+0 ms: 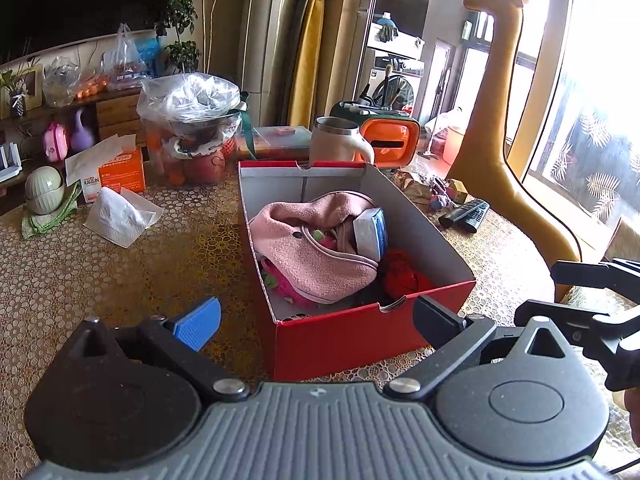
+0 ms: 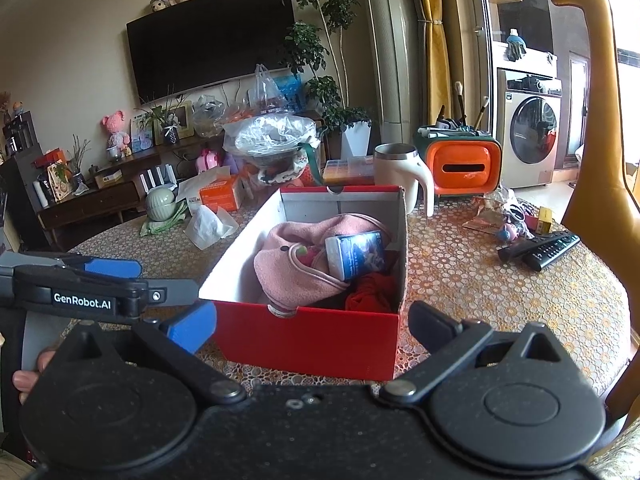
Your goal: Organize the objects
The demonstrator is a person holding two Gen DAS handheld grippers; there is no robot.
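An open red shoebox (image 1: 340, 344) (image 2: 304, 340) stands on the patterned table, straight ahead in both views. Inside lie a pink fleece garment (image 1: 304, 248) (image 2: 288, 264), a small blue-and-white box (image 1: 372, 232) (image 2: 356, 254) leaning on it, and a red cloth (image 1: 404, 272) (image 2: 372, 292). My left gripper (image 1: 316, 322) is open just before the box's near wall, holding nothing. My right gripper (image 2: 312, 326) is open too, at the same near wall, also with nothing in it. Each gripper shows at the edge of the other's view.
Behind the box stand a steel-lined mug (image 1: 340, 140) and an orange tissue holder (image 1: 392, 140). Black remotes (image 2: 544, 250) and small clutter lie at the right. At the left are a loose tissue (image 1: 120, 216), an orange carton (image 1: 120, 172) and a bag-covered bowl (image 1: 192, 120).
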